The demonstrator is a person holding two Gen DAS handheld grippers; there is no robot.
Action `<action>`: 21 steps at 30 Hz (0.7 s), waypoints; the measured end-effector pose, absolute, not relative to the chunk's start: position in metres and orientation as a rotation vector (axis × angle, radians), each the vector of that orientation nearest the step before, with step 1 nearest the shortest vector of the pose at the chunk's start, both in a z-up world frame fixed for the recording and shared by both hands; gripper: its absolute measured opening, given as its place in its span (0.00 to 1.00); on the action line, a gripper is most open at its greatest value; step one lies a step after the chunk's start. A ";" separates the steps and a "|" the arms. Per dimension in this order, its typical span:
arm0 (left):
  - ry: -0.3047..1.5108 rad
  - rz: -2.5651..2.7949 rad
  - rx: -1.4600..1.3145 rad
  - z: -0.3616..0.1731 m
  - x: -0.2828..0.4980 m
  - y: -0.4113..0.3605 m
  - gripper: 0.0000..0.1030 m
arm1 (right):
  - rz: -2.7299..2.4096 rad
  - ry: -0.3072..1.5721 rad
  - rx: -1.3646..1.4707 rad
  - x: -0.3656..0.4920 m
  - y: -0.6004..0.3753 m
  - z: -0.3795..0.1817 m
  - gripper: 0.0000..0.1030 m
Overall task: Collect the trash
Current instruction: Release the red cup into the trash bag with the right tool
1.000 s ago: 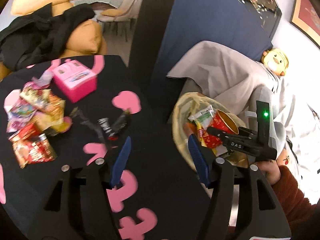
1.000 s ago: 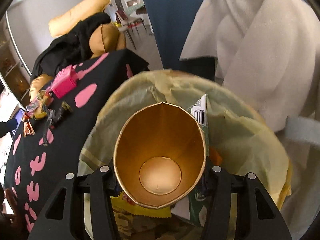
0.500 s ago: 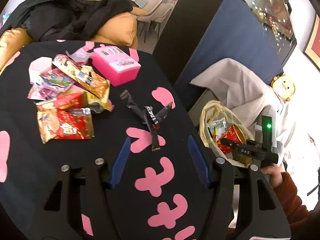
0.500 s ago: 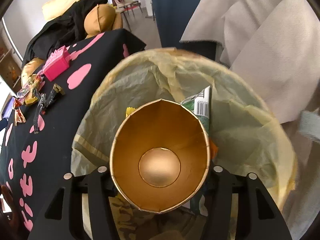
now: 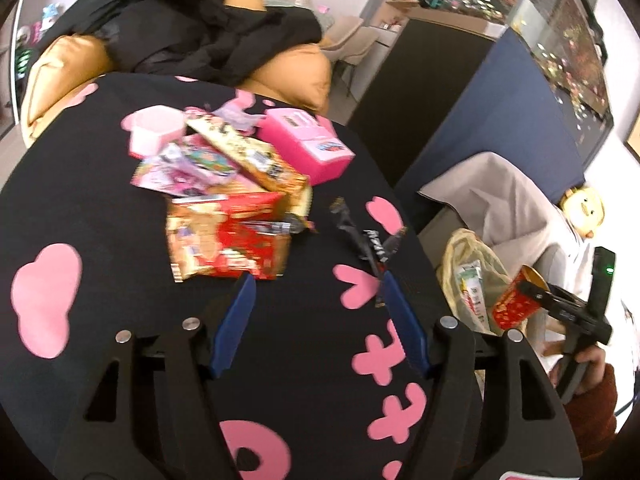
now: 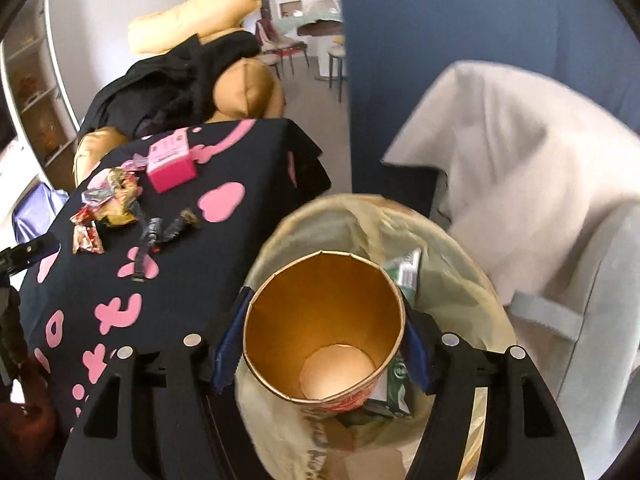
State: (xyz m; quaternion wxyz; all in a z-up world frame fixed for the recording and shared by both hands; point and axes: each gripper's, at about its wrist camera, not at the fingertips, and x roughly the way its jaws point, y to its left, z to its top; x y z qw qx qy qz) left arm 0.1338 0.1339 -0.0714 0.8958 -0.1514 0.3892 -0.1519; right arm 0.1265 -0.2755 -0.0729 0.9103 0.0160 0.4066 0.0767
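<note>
**A:** Where is the cup now, and what can go wrong?

**B:** The red paper cup [image 6: 324, 328] is between the fingers of my right tool [image 6: 324, 336], above the open trash bag [image 6: 460, 280]. These jaws have just been opening, and they now stand about as wide as the cup. I cannot tell if the pads still press on it. The cup sits near the bag's rim on the bench side, so if it comes free tilted, I think it can hit the rim and fall beside the bag, not in it.

**A:** And your other hand?

**B:** My left tool [image 5: 316, 316] is apart and empty, over the black bench [image 5: 100, 200], just before the red snack packet [image 5: 228, 236] and beside the dark wrappers [image 5: 368, 240]. The packets lie in a pile, touching each other. If I close on one, a neighbour can slide off the bench edge. This view is also blurred, so my aim may be poor.
</note>
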 end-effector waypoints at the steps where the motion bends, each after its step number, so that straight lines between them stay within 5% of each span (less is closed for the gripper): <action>1: 0.806 -0.306 -0.318 -0.071 0.133 0.138 0.61 | 0.142 0.823 0.005 0.127 -0.269 -0.068 0.61; 11: 0.796 -0.281 -0.352 -0.072 0.122 0.168 0.62 | 0.052 1.049 -0.008 0.184 -0.270 -0.100 0.61; 19: 0.814 -0.268 -0.391 -0.083 0.126 0.183 0.63 | 0.085 0.848 -0.088 0.169 -0.265 -0.073 0.61; 21: 0.813 -0.276 -0.397 -0.084 0.125 0.183 0.63 | 0.082 0.938 -0.197 0.167 -0.257 -0.085 0.61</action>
